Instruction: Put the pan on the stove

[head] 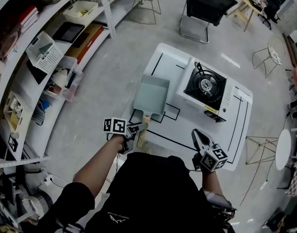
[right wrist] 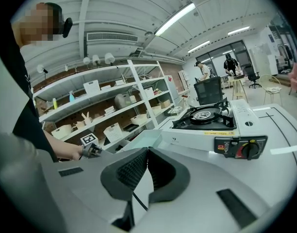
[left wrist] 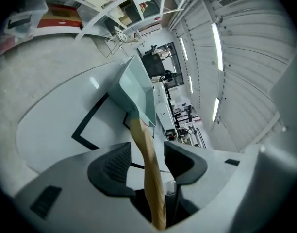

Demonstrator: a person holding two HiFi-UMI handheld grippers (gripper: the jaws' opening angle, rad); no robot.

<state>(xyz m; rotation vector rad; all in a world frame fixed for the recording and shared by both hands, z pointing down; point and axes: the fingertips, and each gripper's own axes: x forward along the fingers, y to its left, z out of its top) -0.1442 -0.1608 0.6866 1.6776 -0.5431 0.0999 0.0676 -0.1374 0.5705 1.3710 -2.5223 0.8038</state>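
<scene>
Far L, white wall shelving (head: 27,89) w/ baskets and boxes. Next to it, on the L half of the white table (head: 238,125), sits the pale blue-green rectangular pan (head: 152,95). It's flat on the top, just beside the stove but not on it, over black tape outlines. Its light wooden handle (head: 141,136) points back toward the person.

L gripper (head: 136,128) is at that handle. In the left gripper view the jaws stand spread, and the handle (left wrist: 151,169) runs between them w/ a gap showing at the L pad, so no pinch. Pan body (left wrist: 139,91) lies just ahead of L gripper (left wrist: 147,149), on the table (left wrist: 56,120).

Centre-R: white single-burner gas stove w/ black grate (head: 205,85), nothing on the burner.

R gripper (head: 197,136) hovers over the table's near edge, well apart from the pan. In the right gripper view its jaws are pressed together, nothing between them (right wrist: 146,152). The stove (right wrist: 211,123) shows ahead-R, and the pan's rim (right wrist: 146,140) just above the pads.

Behind the table: black chair (head: 206,4).
</scene>
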